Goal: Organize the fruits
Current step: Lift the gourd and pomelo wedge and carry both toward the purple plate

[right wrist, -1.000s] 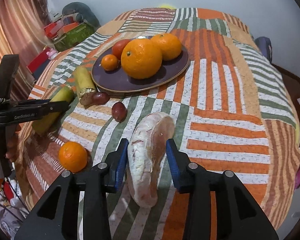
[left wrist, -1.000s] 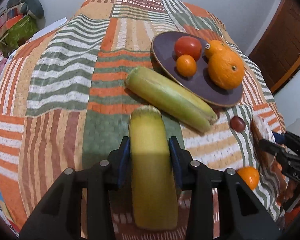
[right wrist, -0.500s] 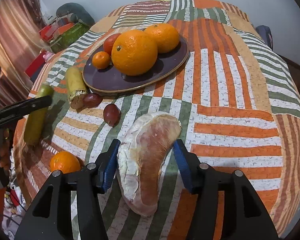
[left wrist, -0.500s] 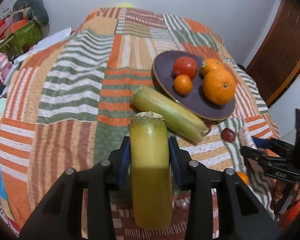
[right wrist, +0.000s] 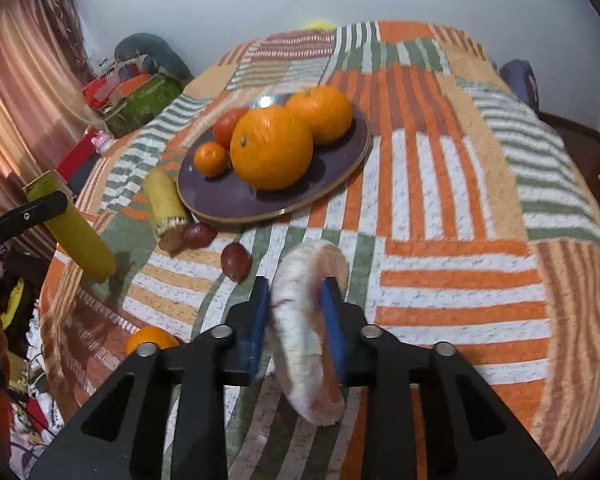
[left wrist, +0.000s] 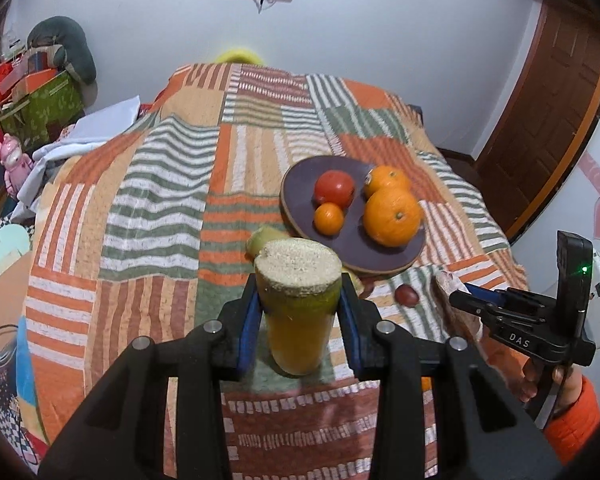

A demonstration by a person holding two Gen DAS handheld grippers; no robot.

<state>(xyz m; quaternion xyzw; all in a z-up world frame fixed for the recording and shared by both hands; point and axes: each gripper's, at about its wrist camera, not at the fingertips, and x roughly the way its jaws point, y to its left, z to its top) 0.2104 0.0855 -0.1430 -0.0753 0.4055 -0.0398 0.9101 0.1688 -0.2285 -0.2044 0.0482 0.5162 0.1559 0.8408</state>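
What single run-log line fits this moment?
left gripper: shut on yellow-green stalk piece, lifted | right gripper: jaws just closed on pomelo segment | plate: three oranges, one tomato

Five oranges (right wrist: 271,147), two corn pieces (right wrist: 166,208), two grapes (right wrist: 236,261), one tomato (left wrist: 334,188).

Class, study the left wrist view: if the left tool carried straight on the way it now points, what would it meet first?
Probably the second yellow-green stalk piece lying on the bedspread, just before the purple plate. The left tool is shut on its own stalk piece; depth is hard to judge.
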